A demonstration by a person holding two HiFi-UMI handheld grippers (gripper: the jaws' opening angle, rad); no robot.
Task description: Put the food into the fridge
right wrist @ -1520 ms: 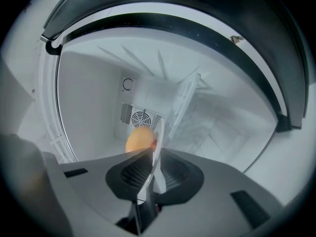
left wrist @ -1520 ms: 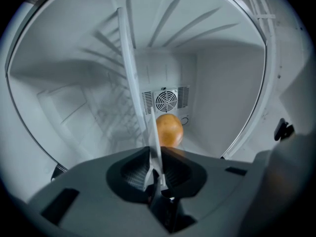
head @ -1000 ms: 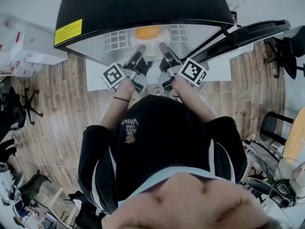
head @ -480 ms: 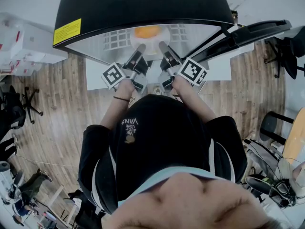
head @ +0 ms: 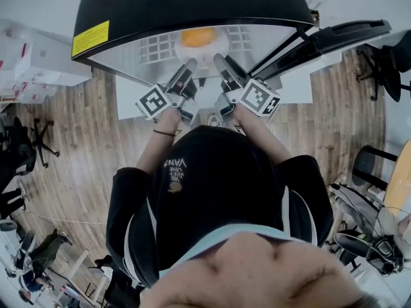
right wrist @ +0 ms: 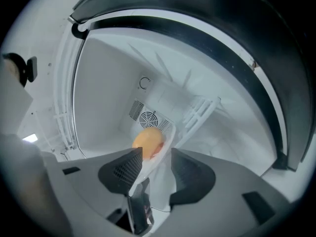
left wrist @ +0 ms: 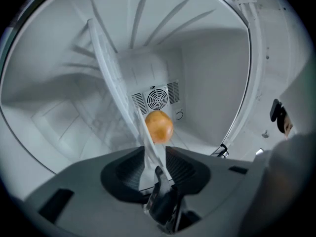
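Inside the open fridge (head: 192, 5) I see the orange (head: 197, 37) lying on a white plate (left wrist: 112, 78), in front of the rear fan grille (left wrist: 157, 98). My left tongs (left wrist: 154, 159) and right tongs (right wrist: 153, 164) have both just been opening. They now stand wide, each with the plate's near rim between its pads, without gripping it.

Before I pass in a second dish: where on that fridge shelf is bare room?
Free: the shelf left of the plate and the patch right of it. Crowded: the middle, where the plate bears orange food and the left gripper and right gripper, jaws just opened, straddle its rim.
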